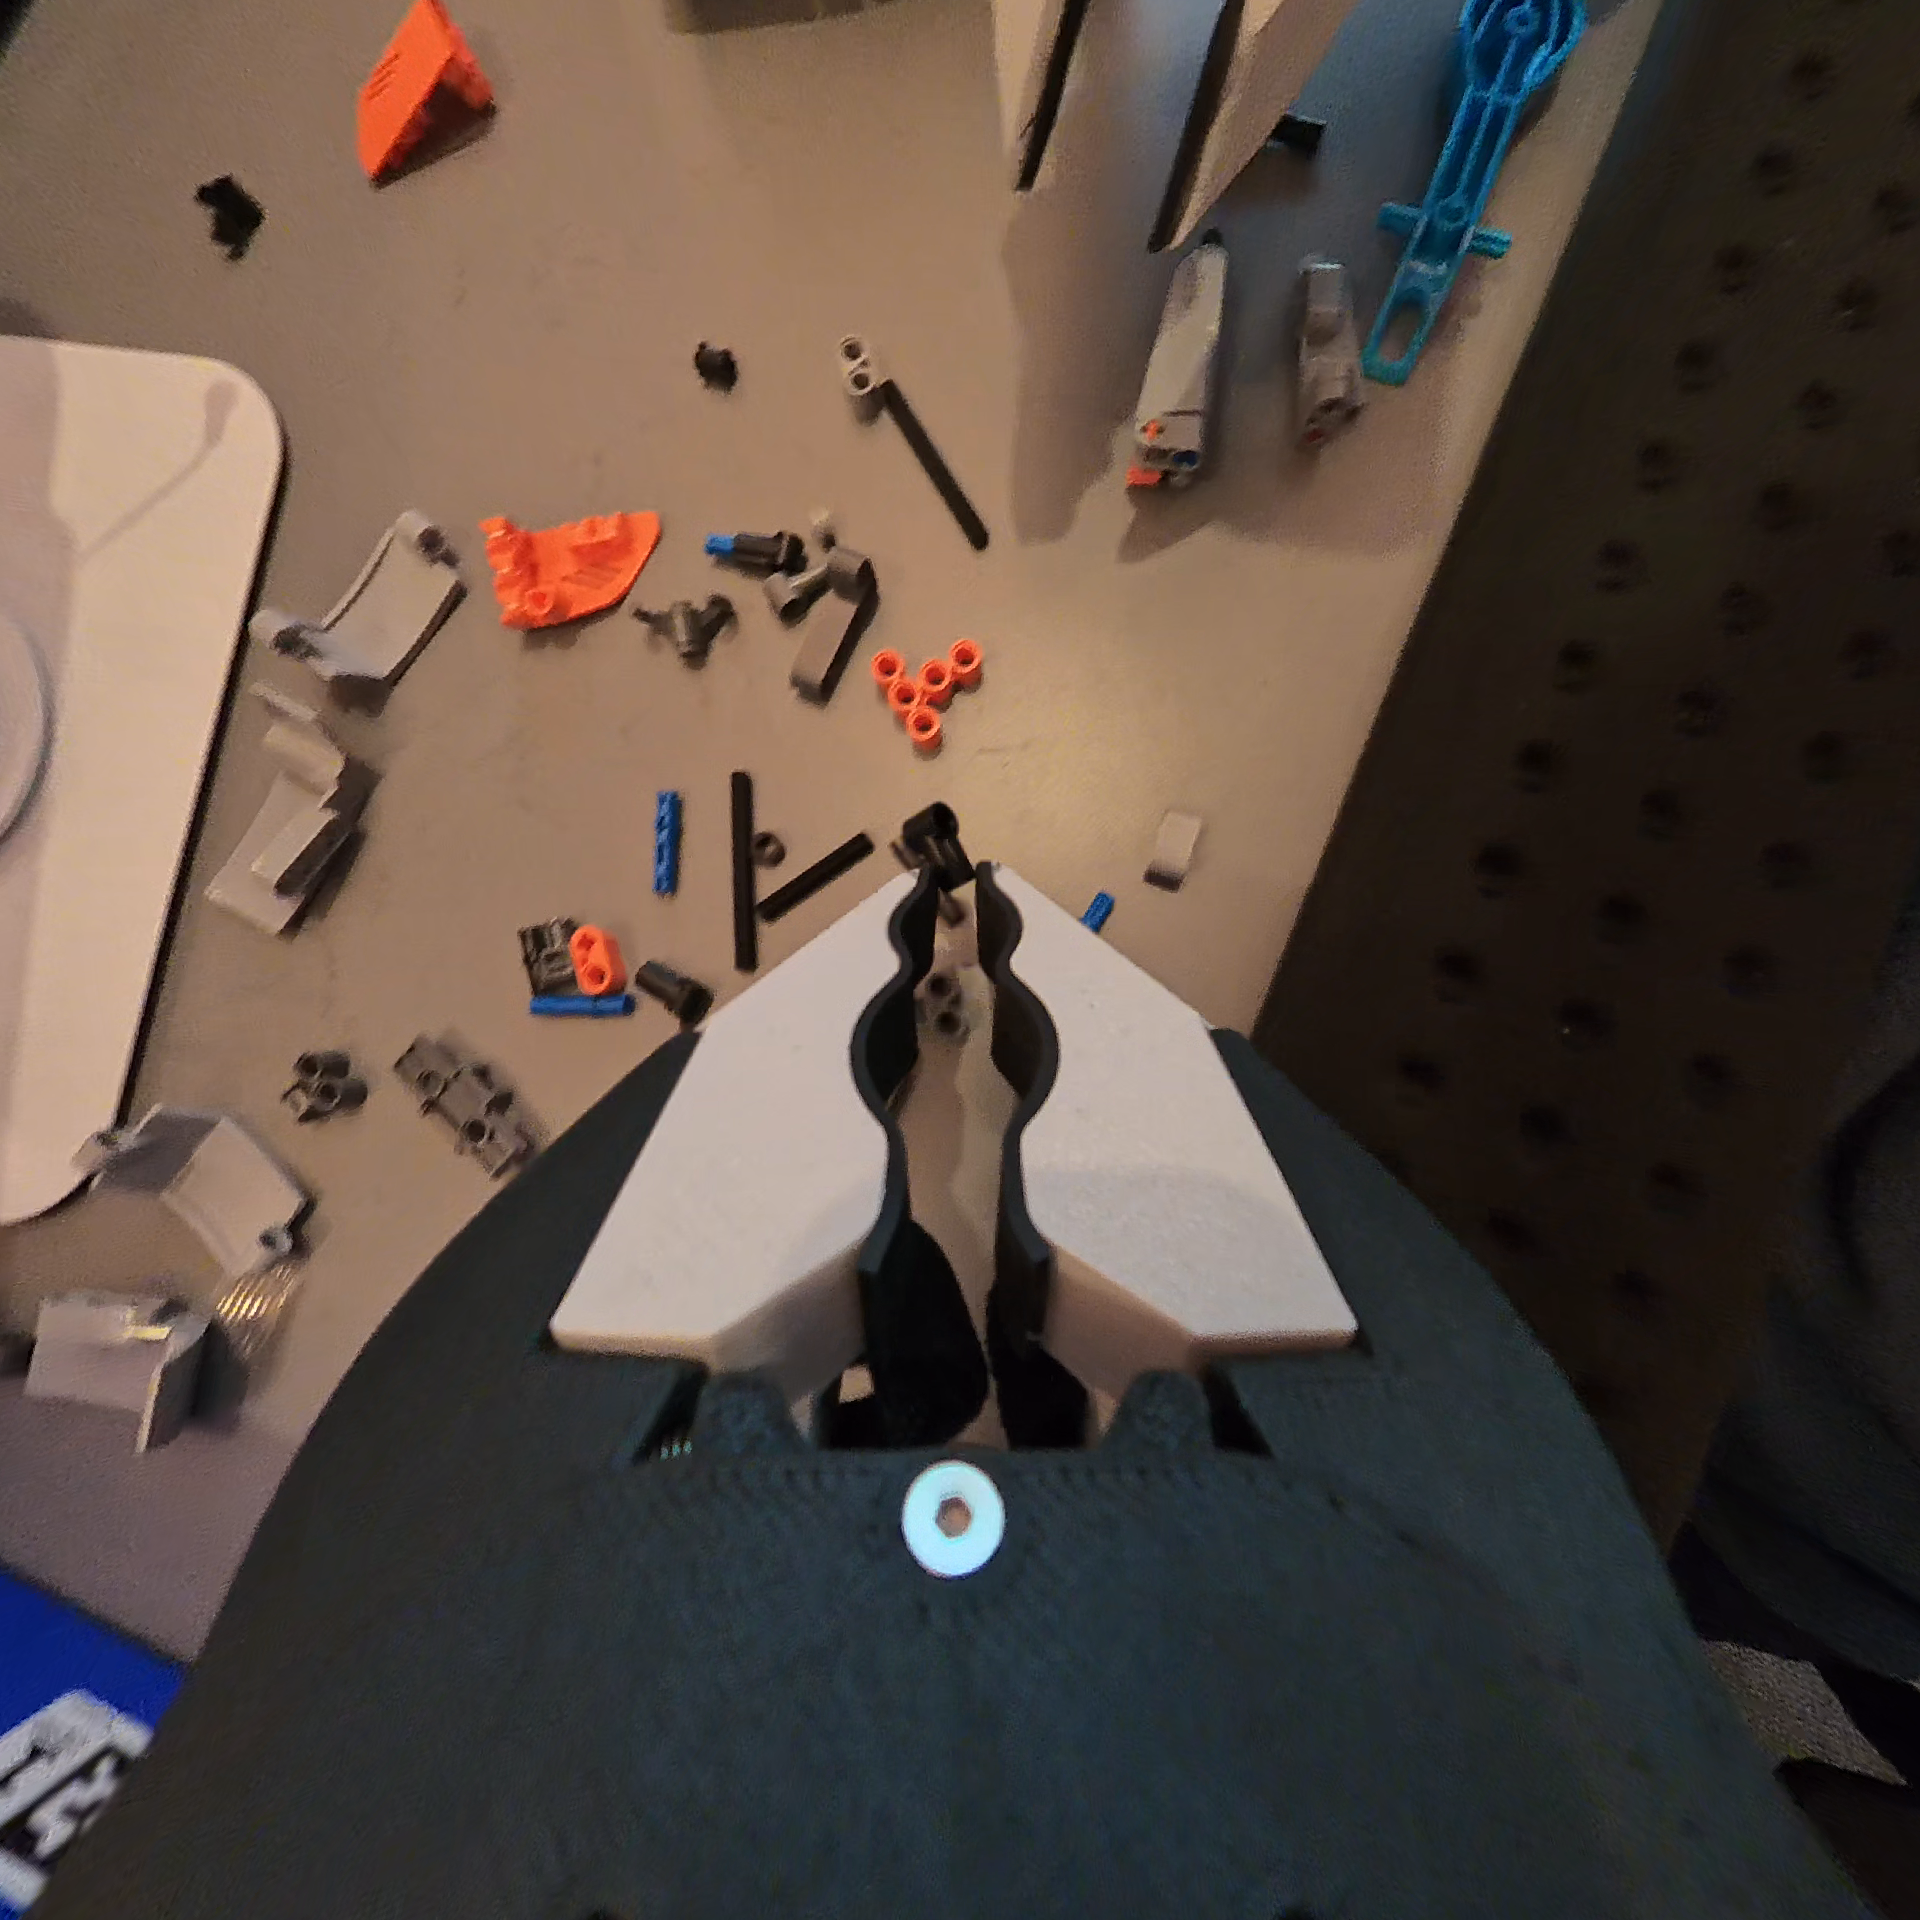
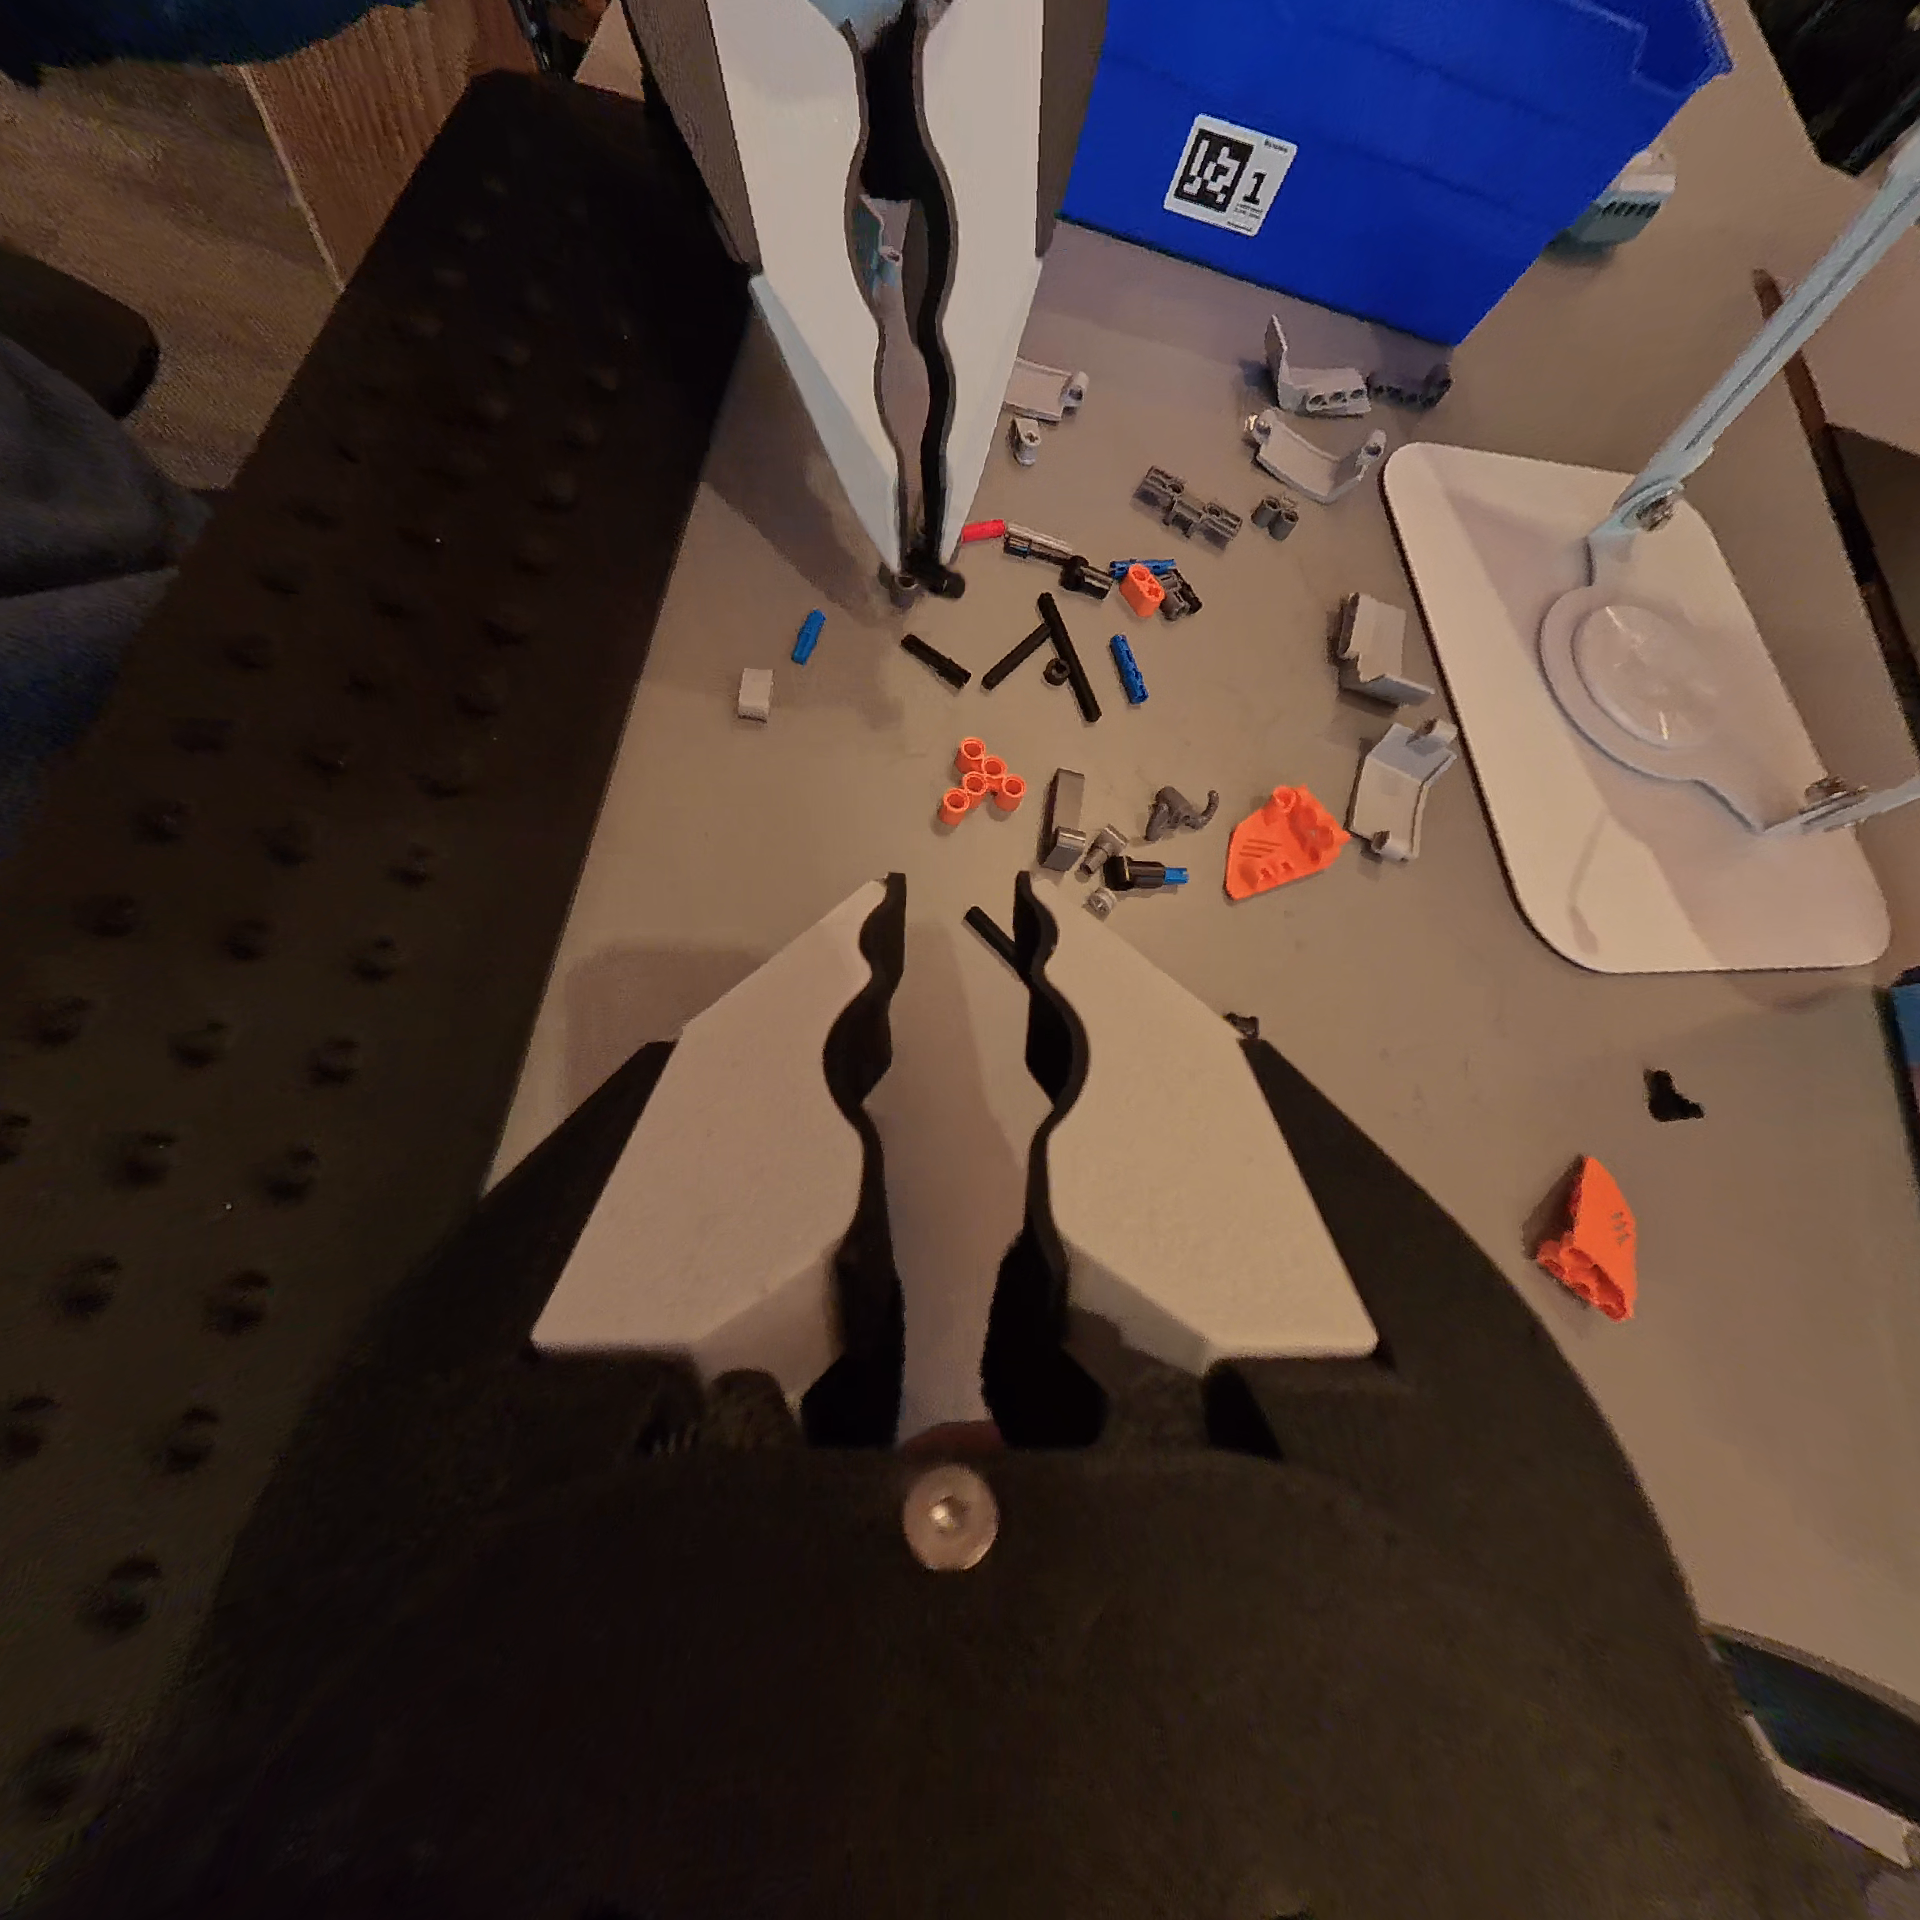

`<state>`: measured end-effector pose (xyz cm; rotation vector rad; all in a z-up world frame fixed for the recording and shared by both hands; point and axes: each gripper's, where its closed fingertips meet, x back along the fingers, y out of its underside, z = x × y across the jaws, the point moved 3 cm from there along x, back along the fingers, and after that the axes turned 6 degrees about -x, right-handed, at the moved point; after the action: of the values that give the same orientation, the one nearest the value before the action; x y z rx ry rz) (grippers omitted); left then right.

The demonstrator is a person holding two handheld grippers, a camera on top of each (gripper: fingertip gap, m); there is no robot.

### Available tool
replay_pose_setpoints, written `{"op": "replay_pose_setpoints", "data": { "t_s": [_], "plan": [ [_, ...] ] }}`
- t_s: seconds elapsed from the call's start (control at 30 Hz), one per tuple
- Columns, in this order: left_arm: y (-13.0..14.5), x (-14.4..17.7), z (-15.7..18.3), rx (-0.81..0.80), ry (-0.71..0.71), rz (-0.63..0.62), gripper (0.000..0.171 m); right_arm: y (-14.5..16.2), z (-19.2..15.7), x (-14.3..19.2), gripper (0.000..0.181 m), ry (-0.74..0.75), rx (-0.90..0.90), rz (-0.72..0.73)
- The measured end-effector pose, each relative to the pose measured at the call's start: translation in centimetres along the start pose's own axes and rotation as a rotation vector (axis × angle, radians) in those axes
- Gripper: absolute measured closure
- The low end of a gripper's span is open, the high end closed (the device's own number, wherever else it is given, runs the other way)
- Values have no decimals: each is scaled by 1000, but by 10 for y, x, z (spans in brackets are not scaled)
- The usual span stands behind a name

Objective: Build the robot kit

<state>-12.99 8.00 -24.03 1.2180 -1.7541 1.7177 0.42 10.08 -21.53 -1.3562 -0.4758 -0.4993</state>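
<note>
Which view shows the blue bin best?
The right wrist view: the blue bin stands at the table's far end, with its front wall and a square marker sticker in plain sight. The left wrist view shows only a blurred blue corner at the lower left edge.

A flat grey table [image 2: 1351, 1195] fills most of both views, lit dimly with a warm tint. Along one edge runs a dark board [image 2: 312, 831] covered in rows of small round holes, also seen at the side in the left wrist view [image 1: 1662, 727]. A blue bin [image 2: 1351, 156] bearing a black-and-white square sticker stands at the far end. Beside it lies a white tray [image 2: 1662, 831] with rounded corners, carrying the base of a pale metal stand.
</note>
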Motion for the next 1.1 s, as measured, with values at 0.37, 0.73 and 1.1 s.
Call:
{"op": "replay_pose_setpoints", "data": {
  "t_s": [0.37,0.73,1.1],
  "plan": [
    [-27,-33,21,-79,120,32,167,3,-11,-12,161,15,142,-25],
    [-25,-50,35,-77,230,12,166,6,-11,-15,161,11,155,-33],
    [7,7,-10,8,-43,-14,147,5,-5,-9,162,37,149,-20]
  ]
}}
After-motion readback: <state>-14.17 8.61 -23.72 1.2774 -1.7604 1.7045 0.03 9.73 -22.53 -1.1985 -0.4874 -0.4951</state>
